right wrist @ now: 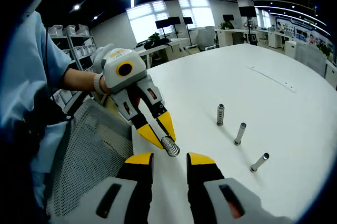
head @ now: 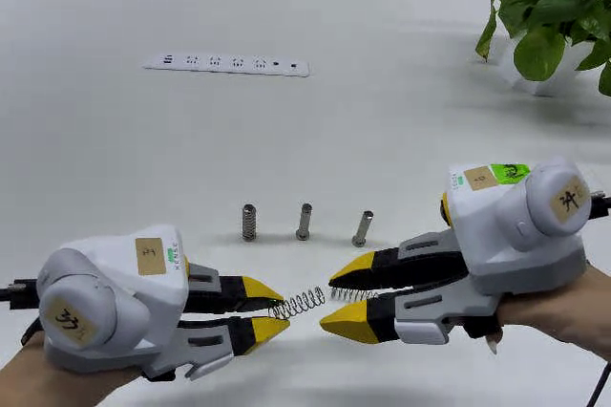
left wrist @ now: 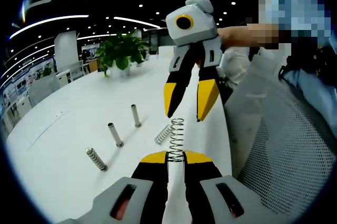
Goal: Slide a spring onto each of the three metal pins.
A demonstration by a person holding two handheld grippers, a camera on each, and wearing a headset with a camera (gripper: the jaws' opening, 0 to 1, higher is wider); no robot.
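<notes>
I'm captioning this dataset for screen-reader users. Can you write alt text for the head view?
The left gripper holds a spring by one end, its free end pointing at the open right gripper, over a white table. Beyond stand three metal pins: the left pin already wears a spring, the middle pin and the tilted right pin are bare.

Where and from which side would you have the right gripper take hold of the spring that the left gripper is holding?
At its free end, the stretch of the spring sticking out past the left gripper. It lies roughly level, pointing at the open right gripper, so come straight in from the right and close the fingers across the coils' sides, probably gently.
</notes>
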